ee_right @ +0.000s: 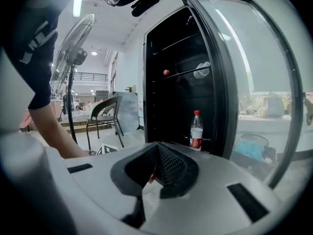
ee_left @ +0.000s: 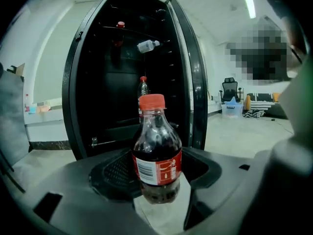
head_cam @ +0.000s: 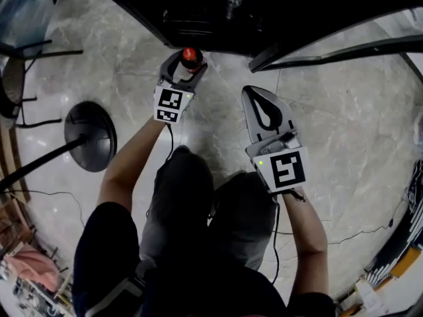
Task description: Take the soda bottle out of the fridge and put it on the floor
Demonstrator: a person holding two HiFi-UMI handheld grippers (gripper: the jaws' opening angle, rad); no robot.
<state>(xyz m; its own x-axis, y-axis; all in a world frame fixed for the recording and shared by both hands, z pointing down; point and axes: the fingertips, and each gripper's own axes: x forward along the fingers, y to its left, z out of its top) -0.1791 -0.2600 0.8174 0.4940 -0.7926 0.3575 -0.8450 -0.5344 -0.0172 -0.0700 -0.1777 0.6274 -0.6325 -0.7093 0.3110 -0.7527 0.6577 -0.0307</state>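
We hold the soda bottle (ee_left: 156,153) upright, dark drink inside and red cap on, clamped between the jaws of the left gripper (head_cam: 185,68). It is just outside the open fridge (ee_left: 71,82), which lies at 12 o'clock in the head view. Inside the fridge, a clear red-capped bottle (ee_right: 196,130) stands on a low shelf, and another bottle (ee_left: 147,46) lies on its side higher up. Our right gripper (ee_right: 155,155), at 4 o'clock from the left one, has its jaws together on nothing. A fan base (head_cam: 90,135) sits at 9 o'clock and the glass door (ee_right: 230,82) at 2 o'clock.
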